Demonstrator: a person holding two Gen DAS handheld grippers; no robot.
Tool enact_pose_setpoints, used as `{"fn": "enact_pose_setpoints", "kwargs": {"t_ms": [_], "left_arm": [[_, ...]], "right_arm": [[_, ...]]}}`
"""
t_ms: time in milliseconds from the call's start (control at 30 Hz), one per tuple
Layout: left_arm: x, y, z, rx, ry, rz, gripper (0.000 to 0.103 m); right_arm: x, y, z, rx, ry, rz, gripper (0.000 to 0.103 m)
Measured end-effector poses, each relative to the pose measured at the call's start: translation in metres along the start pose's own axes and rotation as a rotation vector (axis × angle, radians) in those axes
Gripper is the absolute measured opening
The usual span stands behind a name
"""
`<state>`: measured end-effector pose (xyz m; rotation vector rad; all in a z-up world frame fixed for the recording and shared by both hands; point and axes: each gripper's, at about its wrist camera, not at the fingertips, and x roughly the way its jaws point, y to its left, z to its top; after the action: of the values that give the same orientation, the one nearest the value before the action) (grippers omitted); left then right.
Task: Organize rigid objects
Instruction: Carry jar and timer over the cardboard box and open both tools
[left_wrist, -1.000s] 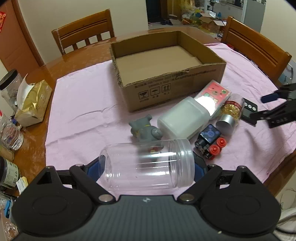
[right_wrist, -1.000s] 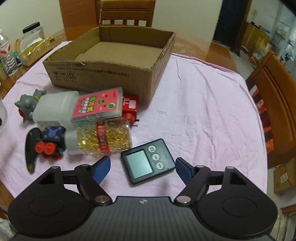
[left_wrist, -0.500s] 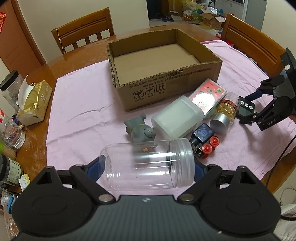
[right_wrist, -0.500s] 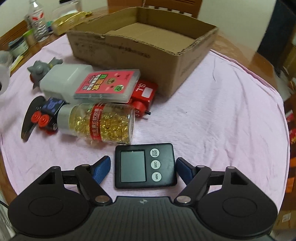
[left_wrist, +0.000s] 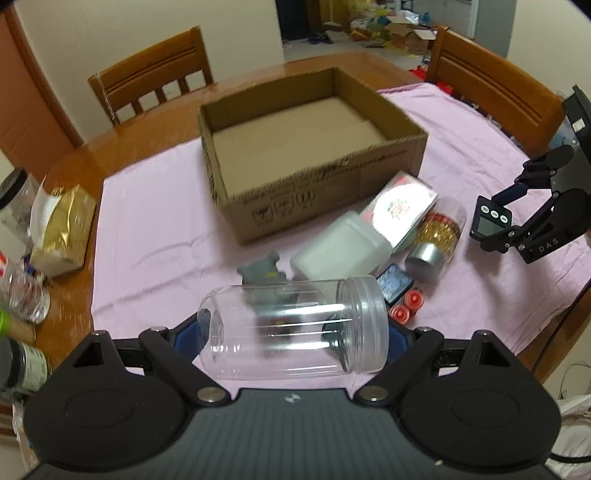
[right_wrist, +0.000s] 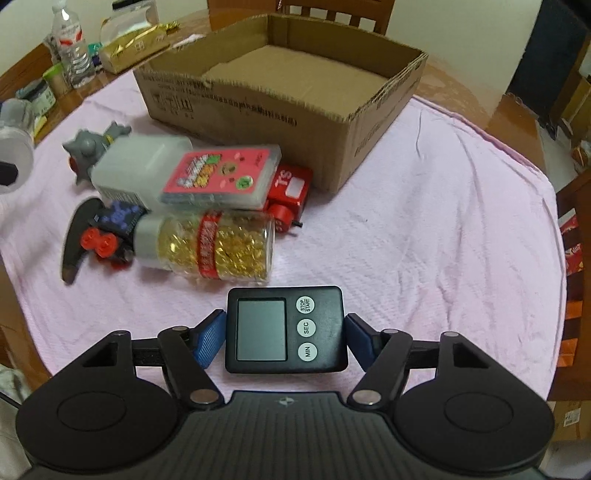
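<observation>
My left gripper (left_wrist: 295, 334) is shut on a clear plastic jar (left_wrist: 291, 328), held sideways above the pink cloth. My right gripper (right_wrist: 286, 332) has its blue pads against both sides of a black digital timer (right_wrist: 286, 328), which looks lifted off the cloth; it shows in the left wrist view (left_wrist: 493, 221) too. The open cardboard box (left_wrist: 325, 195) stands beyond, empty inside. In front of it lie a grey toy (left_wrist: 260, 269), a white bottle (left_wrist: 340, 251), a pink case (right_wrist: 221, 177), a capsule bottle (right_wrist: 210, 247), a red toy vehicle (right_wrist: 290, 188) and a black toy with red wheels (right_wrist: 107, 232).
A pink cloth (right_wrist: 424, 229) covers the round wooden table. A gold packet (left_wrist: 62, 229), jars and a water bottle (right_wrist: 74, 44) stand at the table's left edge. Wooden chairs (left_wrist: 151, 74) stand behind and at the right (left_wrist: 495, 85).
My right gripper closed its pads onto the timer and moved forward over it. My left gripper rose with the jar and moved toward the box.
</observation>
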<state>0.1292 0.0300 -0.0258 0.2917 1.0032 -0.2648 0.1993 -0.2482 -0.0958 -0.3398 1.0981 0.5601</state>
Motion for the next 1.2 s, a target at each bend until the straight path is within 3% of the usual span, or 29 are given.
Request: {"fn": "enact_pose_setpoints", "kwargs": {"t_ms": [333, 567, 833, 1200], "left_arm": [[-0.008, 0.015, 0.043, 0.111, -0.109, -0.058, 0.091], [0.006, 0.034, 0.085, 0.122, -0.159, -0.061, 0.091], [0.038, 0.047, 0.131, 0.085, -0.184, -0.035, 0.091], [0.111, 0.06, 0.185, 0.011, -0.164, 0.002, 0.091]], "right_arm": [[-0.059, 0.02, 0.045, 0.018, -0.1, -0.032, 0.074], [-0.08, 0.028, 0.087, 0.034, -0.184, -0.063, 0.074], [-0.069, 0.021, 0.131, -0.002, -0.232, -0.043, 0.074], [-0.037, -0.006, 0.169, 0.034, -0.229, -0.039, 0.074]]}}
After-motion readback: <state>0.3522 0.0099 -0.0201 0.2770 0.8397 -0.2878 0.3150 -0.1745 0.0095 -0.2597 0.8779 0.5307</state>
